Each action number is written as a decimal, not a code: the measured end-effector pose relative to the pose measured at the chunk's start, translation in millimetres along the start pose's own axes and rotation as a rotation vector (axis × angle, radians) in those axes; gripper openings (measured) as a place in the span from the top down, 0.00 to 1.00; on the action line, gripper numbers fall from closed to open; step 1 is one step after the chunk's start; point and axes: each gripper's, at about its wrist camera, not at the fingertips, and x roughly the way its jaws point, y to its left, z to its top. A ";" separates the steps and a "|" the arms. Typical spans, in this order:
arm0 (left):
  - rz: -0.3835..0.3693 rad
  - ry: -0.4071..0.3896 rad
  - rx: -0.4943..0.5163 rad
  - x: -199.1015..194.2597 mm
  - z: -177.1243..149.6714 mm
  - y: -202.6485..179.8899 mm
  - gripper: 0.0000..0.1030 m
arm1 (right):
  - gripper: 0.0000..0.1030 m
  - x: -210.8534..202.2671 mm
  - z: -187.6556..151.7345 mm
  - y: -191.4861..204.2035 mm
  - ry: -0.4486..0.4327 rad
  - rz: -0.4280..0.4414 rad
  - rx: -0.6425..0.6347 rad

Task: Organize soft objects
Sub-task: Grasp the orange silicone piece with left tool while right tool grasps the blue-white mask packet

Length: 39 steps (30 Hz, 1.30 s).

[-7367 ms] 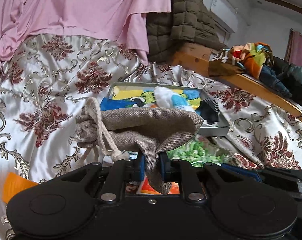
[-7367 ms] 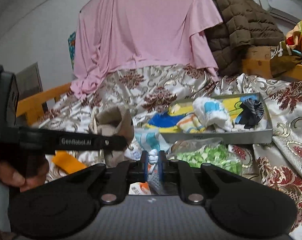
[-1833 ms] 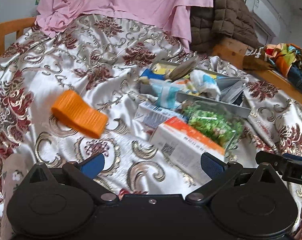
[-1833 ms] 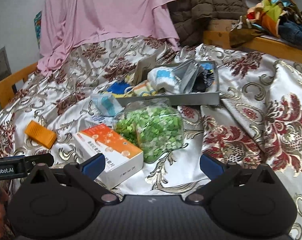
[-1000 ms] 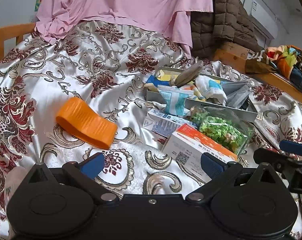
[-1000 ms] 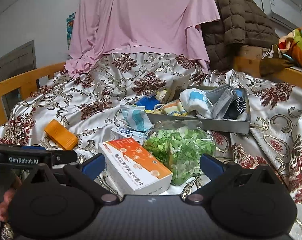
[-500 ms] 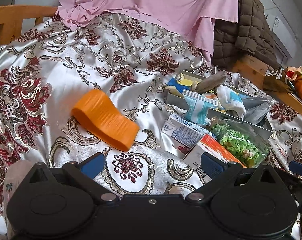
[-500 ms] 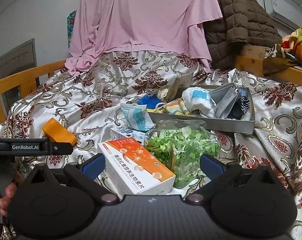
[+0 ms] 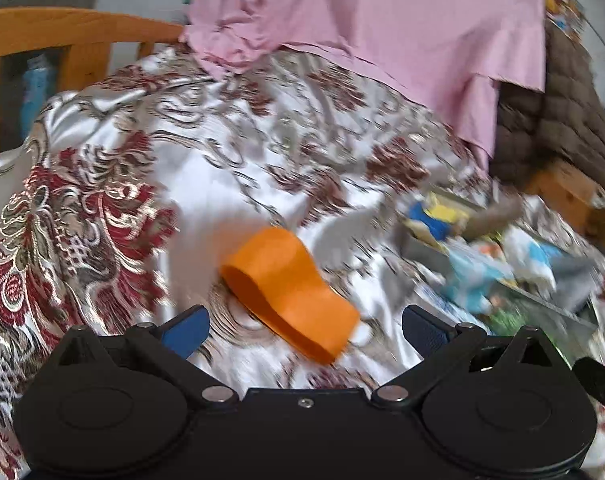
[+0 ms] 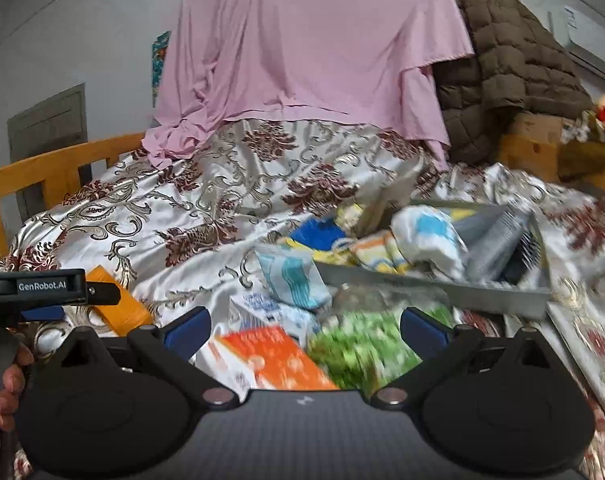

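Note:
An orange folded cloth (image 9: pixel 290 292) lies on the patterned bedspread, just ahead of my open, empty left gripper (image 9: pixel 302 326); it also shows in the right wrist view (image 10: pixel 118 304). A grey tray (image 10: pixel 442 288) to the right holds several soft items: a white and blue cloth (image 10: pixel 426 236), a burlap pouch (image 10: pixel 386 200) and a grey cloth (image 10: pixel 494 244). A face mask (image 10: pixel 290 276) hangs over the tray's left end. My right gripper (image 10: pixel 304 326) is open and empty above a bag of green pieces (image 10: pixel 362 348) and an orange box (image 10: pixel 278 360).
A small white carton (image 10: pixel 262 308) lies between the mask and the orange box. A pink garment (image 10: pixel 310 48) and a brown quilted coat (image 10: pixel 514 68) hang at the back. A wooden bed rail (image 9: pixel 62 36) runs along the left.
My left gripper has swung left and closer to the orange cloth, which now sits between its fingers' lines. My right gripper has dropped lower over the box and the bag. Both stay open.

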 end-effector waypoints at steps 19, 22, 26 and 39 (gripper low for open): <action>-0.071 -0.025 0.022 42.2 20.3 7.4 0.01 | 0.00 116.7 44.0 10.2 0.088 0.018 -0.079; -0.072 -0.025 0.036 43.2 19.9 6.5 0.03 | 0.00 127.2 40.8 10.6 0.131 0.030 -0.079; -0.050 -0.024 0.051 48.9 19.3 5.5 0.02 | 0.00 138.2 40.9 14.7 0.155 0.031 -0.086; -0.040 0.012 0.030 57.7 17.7 8.8 0.46 | 0.19 146.5 35.1 10.7 0.193 0.062 -0.036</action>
